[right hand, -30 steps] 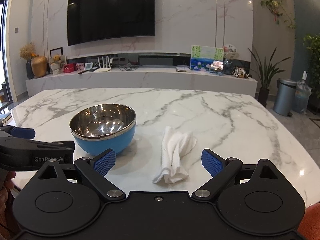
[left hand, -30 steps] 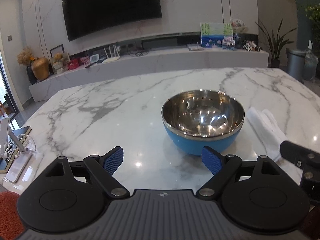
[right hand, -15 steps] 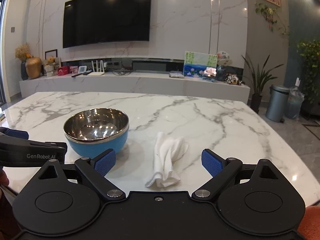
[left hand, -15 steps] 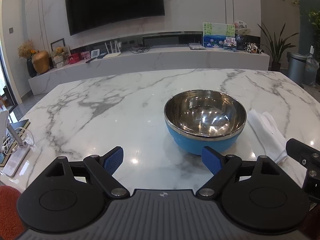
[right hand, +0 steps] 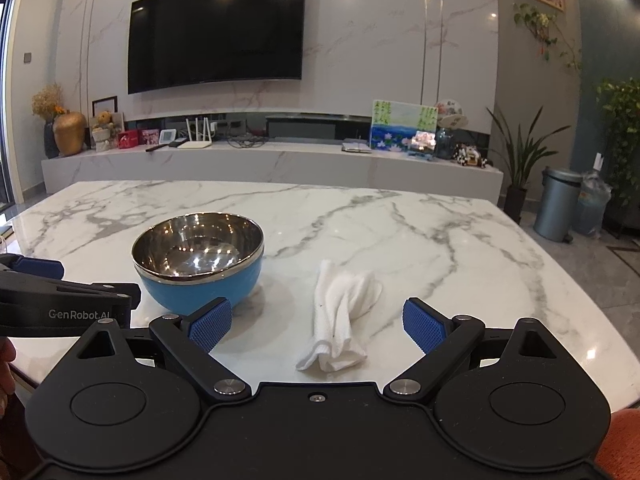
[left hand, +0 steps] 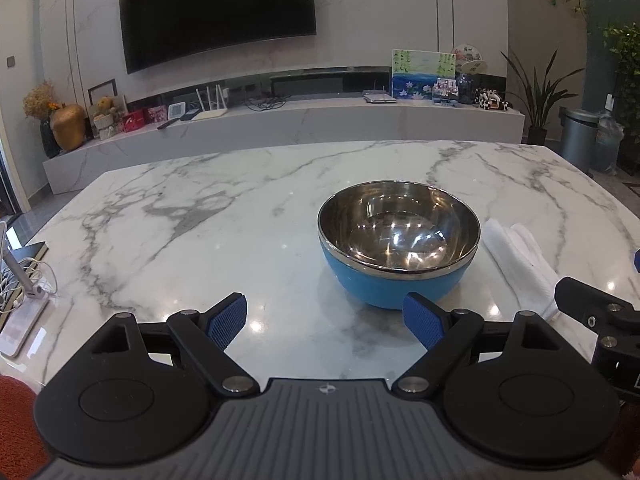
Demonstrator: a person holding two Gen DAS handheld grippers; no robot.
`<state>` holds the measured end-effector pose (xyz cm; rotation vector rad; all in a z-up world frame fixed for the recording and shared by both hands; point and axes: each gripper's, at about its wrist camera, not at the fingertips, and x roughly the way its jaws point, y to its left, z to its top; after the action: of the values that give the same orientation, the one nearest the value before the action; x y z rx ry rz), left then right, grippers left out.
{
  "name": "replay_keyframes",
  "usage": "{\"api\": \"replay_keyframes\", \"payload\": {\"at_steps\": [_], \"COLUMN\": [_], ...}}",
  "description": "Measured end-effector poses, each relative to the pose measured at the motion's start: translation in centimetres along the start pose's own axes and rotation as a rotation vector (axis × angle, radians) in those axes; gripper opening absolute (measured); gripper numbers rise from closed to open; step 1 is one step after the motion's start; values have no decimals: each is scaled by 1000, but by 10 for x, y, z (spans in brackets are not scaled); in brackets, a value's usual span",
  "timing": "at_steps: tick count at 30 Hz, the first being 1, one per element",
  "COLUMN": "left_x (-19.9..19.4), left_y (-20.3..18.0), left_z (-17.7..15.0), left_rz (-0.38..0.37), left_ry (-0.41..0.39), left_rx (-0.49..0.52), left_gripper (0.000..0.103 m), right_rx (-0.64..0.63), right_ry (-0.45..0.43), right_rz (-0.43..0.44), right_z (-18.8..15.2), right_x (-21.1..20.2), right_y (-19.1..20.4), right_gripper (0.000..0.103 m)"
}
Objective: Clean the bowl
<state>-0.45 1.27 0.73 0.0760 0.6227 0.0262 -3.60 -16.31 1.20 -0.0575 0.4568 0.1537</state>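
Observation:
A blue bowl (left hand: 398,240) with a shiny steel inside stands upright on the marble table (left hand: 200,232); it also shows in the right wrist view (right hand: 198,260). A folded white cloth (right hand: 340,316) lies just right of the bowl, and shows in the left wrist view (left hand: 520,268). My left gripper (left hand: 325,322) is open and empty, a little in front of the bowl and to its left. My right gripper (right hand: 317,325) is open and empty, just in front of the cloth. The left gripper's body (right hand: 60,300) shows at the left of the right wrist view.
A phone stand with cables (left hand: 20,288) sits at the table's left edge. Behind the table is a long marble TV bench (right hand: 260,160) with ornaments. A bin (right hand: 558,204) and plants stand at the right.
Both views have pulled back and risen a little, so the bowl and cloth look slightly farther off. Both grippers stay open. The bowl and cloth have not moved.

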Motion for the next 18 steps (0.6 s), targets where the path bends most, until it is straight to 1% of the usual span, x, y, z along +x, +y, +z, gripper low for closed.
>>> {"api": "replay_keyframes", "payload": {"at_steps": [6, 9, 18], "left_x": [1, 2, 3], "left_y": [-4, -5, -1], "left_z": [0, 0, -1], "left_rz": [13, 31, 28], "left_ry": [6, 13, 24], "left_rx": [28, 39, 18], "left_gripper": [85, 85, 85], "right_rx": [-1, -4, -14], "right_ry": [4, 5, 8], "right_rz": [8, 9, 10], "right_z": [-1, -1, -1], "right_x": [0, 0, 1], "right_y": [2, 3, 5], "right_gripper": [92, 92, 92]}}
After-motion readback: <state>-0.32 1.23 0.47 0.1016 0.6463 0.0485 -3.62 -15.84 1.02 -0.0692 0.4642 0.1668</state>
